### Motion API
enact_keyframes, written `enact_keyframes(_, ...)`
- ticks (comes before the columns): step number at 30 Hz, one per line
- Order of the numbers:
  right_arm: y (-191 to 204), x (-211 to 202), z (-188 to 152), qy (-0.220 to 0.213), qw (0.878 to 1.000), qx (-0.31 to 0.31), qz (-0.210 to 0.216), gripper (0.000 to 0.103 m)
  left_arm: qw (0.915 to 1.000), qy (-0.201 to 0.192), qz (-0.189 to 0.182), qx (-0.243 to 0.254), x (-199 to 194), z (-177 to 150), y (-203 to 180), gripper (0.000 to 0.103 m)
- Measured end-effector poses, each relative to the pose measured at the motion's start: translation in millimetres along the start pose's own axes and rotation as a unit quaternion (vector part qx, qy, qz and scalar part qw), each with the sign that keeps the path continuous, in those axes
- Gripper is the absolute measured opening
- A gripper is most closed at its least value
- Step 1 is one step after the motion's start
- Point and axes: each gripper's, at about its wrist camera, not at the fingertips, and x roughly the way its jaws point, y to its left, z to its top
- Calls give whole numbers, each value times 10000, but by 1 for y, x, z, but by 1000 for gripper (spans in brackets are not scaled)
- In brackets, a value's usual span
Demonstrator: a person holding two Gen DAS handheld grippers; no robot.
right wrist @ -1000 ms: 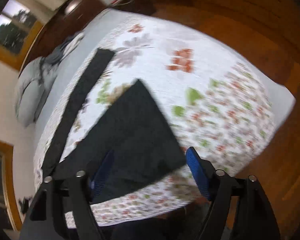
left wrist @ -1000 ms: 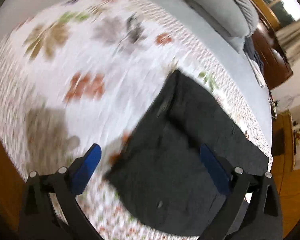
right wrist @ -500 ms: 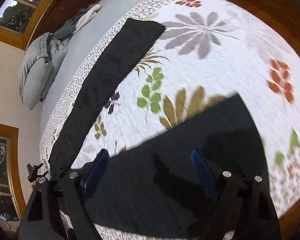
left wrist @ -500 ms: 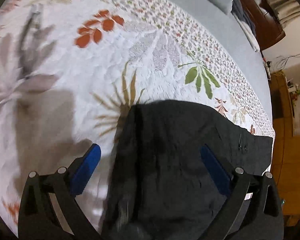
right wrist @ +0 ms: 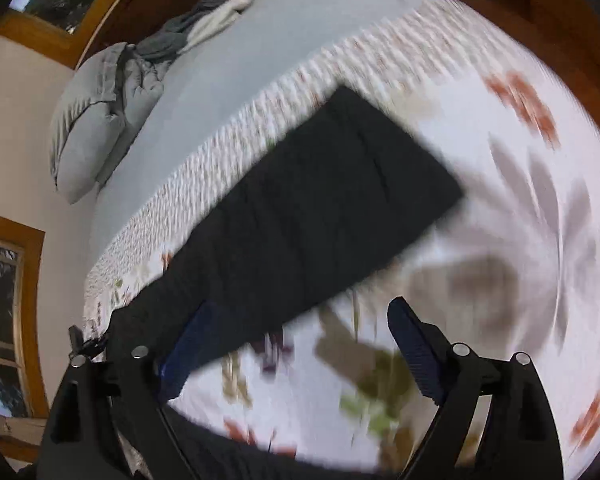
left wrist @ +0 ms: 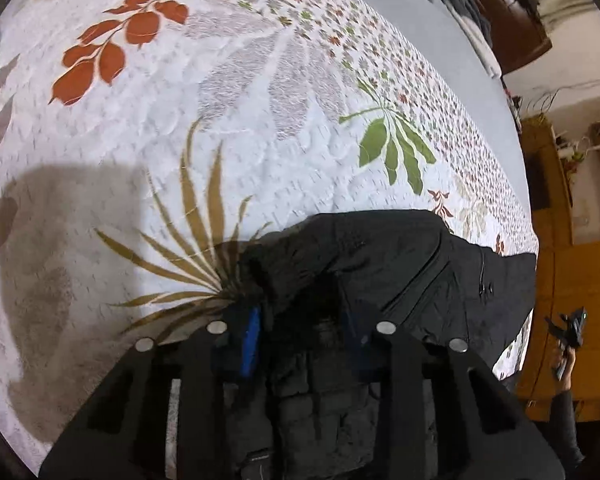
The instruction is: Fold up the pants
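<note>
Pinching a bunched edge of the black pants, the left claw sits low on the flowered quilt. The right claw hangs spread above the quilt, a pant leg stretching flat toward the grey pillows.

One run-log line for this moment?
left gripper: shut on black fabric pants | right gripper: open, above pants leg | surface: floral quilt

Broad open quilt beyond and left of the black pants; only pillow and heaped clothes crowded the far edge.
</note>
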Motion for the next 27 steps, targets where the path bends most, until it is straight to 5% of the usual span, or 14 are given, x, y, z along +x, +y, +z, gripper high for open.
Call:
enact_keyframes(8, -1, 76, 114, 450, 9948, -473, -788, 90, 9998, -68, 168, -107, 9, -2, 3, 29)
enact_keyframes(21, -8, 142, 151, 988, 9877, -869, -841, 90, 9992, 4, 340, -232, 12, 2, 1, 30)
enact_keyframes(24, -4, 140, 142, 1010, 9861, -986, -882, 38, 9982, -51, 562, -181, 11, 1, -7, 25)
enact_keyframes(25, -5, 135, 139, 1002, 9870, -941, -833, 13, 9974, -163, 689, -119, 7, -1, -12, 23)
enact_keyframes(26, -4, 128, 134, 933, 9882, -959, -746, 10, 9963, -278, 809, -79, 2, -3, -17, 12)
enact_keyframes(27, -2, 117, 129, 824, 9888, -1031, -692, 9, 9957, -348, 850, -100, -3, -4, -18, 12)
